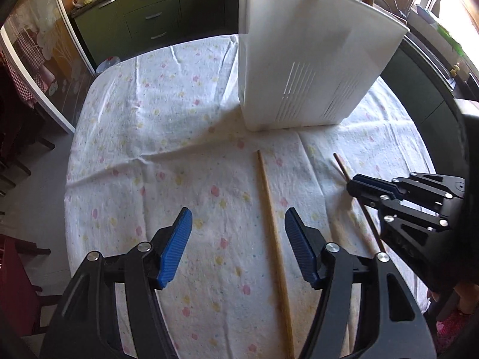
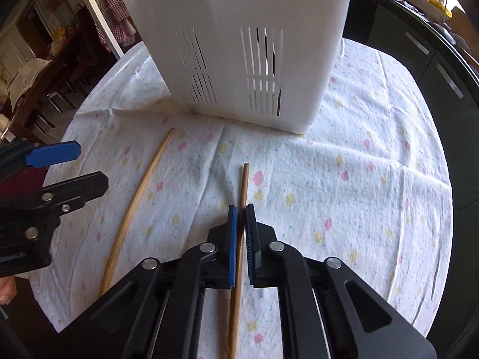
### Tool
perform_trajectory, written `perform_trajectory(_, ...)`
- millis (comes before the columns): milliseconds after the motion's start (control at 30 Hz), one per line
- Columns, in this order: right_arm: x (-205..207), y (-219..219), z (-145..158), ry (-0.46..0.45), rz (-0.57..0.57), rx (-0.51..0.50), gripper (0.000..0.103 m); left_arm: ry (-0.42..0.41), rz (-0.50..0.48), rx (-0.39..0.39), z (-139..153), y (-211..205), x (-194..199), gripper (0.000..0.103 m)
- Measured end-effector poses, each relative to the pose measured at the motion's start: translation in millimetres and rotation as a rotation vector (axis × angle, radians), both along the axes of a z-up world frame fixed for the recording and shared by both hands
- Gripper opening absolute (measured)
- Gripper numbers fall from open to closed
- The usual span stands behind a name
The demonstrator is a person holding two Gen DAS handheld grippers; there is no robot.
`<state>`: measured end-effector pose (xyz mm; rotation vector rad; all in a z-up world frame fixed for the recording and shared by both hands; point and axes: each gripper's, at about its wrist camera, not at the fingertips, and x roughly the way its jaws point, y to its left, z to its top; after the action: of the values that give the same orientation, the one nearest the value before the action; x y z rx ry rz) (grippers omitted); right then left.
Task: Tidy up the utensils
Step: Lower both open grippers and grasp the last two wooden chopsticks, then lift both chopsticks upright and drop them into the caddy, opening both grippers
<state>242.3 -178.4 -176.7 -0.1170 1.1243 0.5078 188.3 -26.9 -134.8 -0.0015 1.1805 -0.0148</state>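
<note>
Right tongs (image 2: 241,209) are clenching on the darker stick (image 2: 243,191), pads pressing its sides. Left tongs (image 1: 238,224) are hanging released, straddling the lighter stick (image 1: 271,218) without touching it. Both sticks are lying on the desk (image 1: 149,137) near the white holder (image 1: 299,68), which is standing at the far side. To do it well: center the left pads on the stick before squeezing, lift level, tip ends into the holder's top. Count: two sticks on the cloth, one holder, two tongs.
</note>
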Motion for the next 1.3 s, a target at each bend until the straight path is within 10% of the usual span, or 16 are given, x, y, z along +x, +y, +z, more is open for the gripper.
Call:
perform_trajectory(500,-41,-61,77,-0.135,-0.020,0.157,0.006,0.066,-0.013,0.007,-34,-25,32,0.060)
perform_trajectory(767,-49,-67,84,-0.151,-0.016,0.189,0.006,0.073,-0.021,0.008,-35,-31,38,0.007)
perform_trajectory(1300,-68,-82,113,-0.218,-0.015,0.246,0.006,-0.083,-0.064,-0.055,30,-21,-12,0.005)
